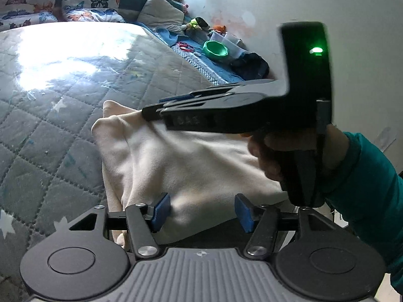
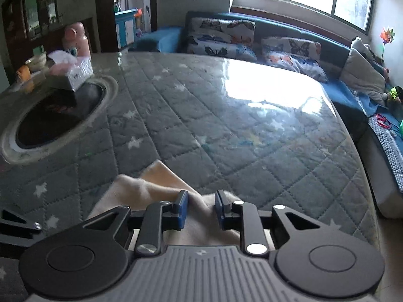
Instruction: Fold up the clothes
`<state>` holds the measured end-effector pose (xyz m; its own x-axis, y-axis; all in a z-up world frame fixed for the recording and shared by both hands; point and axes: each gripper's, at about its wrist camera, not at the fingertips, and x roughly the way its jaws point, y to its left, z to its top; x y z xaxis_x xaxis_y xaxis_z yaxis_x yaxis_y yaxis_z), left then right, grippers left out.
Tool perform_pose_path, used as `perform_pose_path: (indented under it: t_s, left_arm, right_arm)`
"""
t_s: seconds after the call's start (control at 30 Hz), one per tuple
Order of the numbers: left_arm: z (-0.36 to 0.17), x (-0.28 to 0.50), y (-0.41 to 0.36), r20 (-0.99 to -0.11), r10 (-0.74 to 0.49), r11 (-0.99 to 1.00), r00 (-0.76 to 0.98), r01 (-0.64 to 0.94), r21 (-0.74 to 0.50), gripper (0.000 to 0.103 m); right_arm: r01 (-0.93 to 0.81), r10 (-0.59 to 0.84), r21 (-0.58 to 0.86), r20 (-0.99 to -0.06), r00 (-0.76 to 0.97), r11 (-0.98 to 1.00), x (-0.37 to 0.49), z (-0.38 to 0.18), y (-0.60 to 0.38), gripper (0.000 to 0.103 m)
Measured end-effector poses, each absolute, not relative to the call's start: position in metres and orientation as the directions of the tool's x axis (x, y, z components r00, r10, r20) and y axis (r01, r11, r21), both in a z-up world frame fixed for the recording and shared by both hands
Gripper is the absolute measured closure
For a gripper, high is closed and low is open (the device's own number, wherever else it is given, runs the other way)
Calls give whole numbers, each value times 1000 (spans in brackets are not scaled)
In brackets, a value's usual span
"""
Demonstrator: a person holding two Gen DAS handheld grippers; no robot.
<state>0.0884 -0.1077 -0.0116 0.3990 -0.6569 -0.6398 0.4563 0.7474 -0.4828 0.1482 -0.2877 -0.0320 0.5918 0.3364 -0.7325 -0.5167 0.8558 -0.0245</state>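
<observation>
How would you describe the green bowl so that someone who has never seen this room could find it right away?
Start at the big quilted grey table, then look past its far right edge to the blue-covered bench along the white wall. The green bowl sits there among clutter, beside clear plastic containers and a dark bag. It is the only bright green, round, open-topped thing in that pile.

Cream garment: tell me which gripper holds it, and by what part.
The right gripper pinches a bunched fold of the cream garment near its edge. The left gripper is open, holding nothing.

cream garment (image 1: 181,161), bunched, on quilted table
</observation>
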Motion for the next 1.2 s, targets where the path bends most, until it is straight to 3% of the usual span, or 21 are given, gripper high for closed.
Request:
perform_pose_path:
  t_s: [0.37, 0.73, 1.2]
  left_arm:
    - [2, 85, -76, -598, -689, 724, 409, 421, -546, 39]
    - [29, 116, -49, -578, -589, 800, 565, 306, -515, 37]
    - [-12, 149, -86, -649, -546, 834, 530, 267, -483, 48]
  right_arm:
    - [-562, 376, -43, -702, 605, 826, 94, -19, -299, 81]
    - [-566, 395, -78, -638, 661, 821, 65, -35, -280, 81]
    - [-587, 483, 13, -583, 653, 810, 20, -46, -273, 81]
